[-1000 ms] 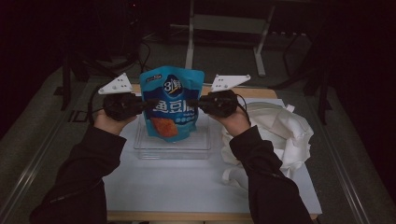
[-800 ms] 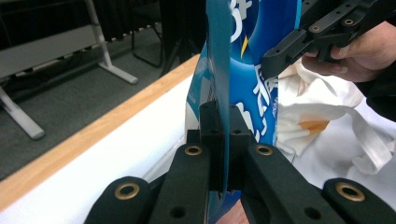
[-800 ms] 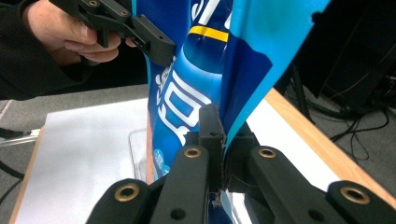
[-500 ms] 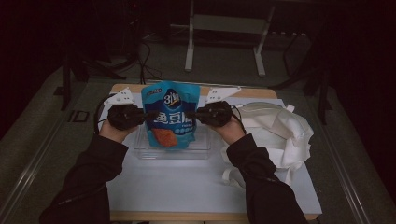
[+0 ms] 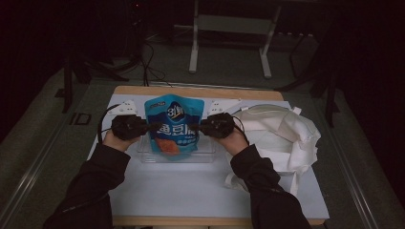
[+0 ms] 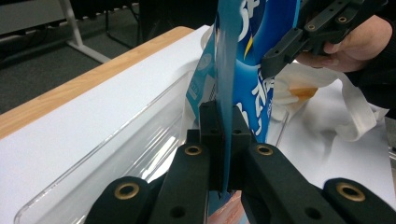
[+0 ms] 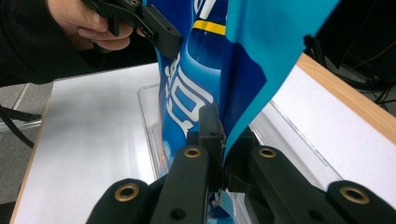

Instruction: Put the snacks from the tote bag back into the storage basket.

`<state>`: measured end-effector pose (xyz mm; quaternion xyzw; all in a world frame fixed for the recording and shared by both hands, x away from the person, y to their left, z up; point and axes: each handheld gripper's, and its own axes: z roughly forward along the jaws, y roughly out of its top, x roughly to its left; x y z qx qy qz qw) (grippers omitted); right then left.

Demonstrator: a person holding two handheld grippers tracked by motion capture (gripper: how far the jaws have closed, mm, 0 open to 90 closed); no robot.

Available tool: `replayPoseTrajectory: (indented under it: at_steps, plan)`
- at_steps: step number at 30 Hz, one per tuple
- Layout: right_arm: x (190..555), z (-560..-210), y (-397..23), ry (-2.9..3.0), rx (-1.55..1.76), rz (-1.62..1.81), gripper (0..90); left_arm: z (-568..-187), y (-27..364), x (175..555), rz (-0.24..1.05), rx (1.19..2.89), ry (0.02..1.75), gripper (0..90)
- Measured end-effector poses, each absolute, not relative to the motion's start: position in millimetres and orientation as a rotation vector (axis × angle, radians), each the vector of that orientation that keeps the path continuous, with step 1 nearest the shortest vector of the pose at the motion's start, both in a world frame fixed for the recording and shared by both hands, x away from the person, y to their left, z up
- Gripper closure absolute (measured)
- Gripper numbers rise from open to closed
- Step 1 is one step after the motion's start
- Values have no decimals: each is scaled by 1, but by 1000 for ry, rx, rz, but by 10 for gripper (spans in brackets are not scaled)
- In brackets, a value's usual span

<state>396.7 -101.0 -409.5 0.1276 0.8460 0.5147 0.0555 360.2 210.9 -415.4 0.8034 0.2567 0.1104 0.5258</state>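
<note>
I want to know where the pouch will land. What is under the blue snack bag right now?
Under the blue snack bag is a clear plastic tray on the white table. The bag's lower end hides the tray floor there, so anything lying there cannot be seen.

Pouch (image 5: 175,125) over tray (image 5: 206,155), left of bag (image 5: 282,131)

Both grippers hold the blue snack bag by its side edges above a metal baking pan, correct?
Not quite: the high view shows a clear plastic tray under it, not a metal pan. The left gripper and right gripper do hold the blue snack bag by its side edges.
</note>
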Motion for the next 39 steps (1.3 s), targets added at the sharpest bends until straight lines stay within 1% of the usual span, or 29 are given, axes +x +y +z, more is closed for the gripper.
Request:
replayPoseTrajectory:
  at_steps: [11, 22, 26, 31, 33, 34, 36, 38, 39]
  plan:
    - [394, -420, -102, 2576, 390, 1574, 890, -427, 213, 354, 267, 1911, 588, 895]
    - [390, -422, -103, 2559, 382, 1581, 884, -431, 215, 351, 267, 1877, 594, 886]
    - [391, -422, -104, 2557, 397, 1587, 863, -431, 214, 350, 286, 1877, 595, 881]
    - [392, -421, -104, 2550, 402, 1582, 820, -430, 214, 348, 304, 1885, 608, 839]
    - [392, -420, -105, 2541, 405, 1590, 783, -429, 214, 347, 317, 1880, 612, 819]
    - [392, -420, -106, 2535, 405, 1595, 748, -429, 214, 346, 329, 1880, 616, 796]
    - [391, -417, -106, 2514, 410, 1603, 603, -428, 214, 345, 330, 1876, 620, 796]
    - [391, -416, -107, 2499, 411, 1599, 509, -427, 213, 344, 342, 1876, 629, 747]
    - [390, -415, -107, 2493, 411, 1588, 477, -426, 213, 344, 340, 1873, 625, 748]
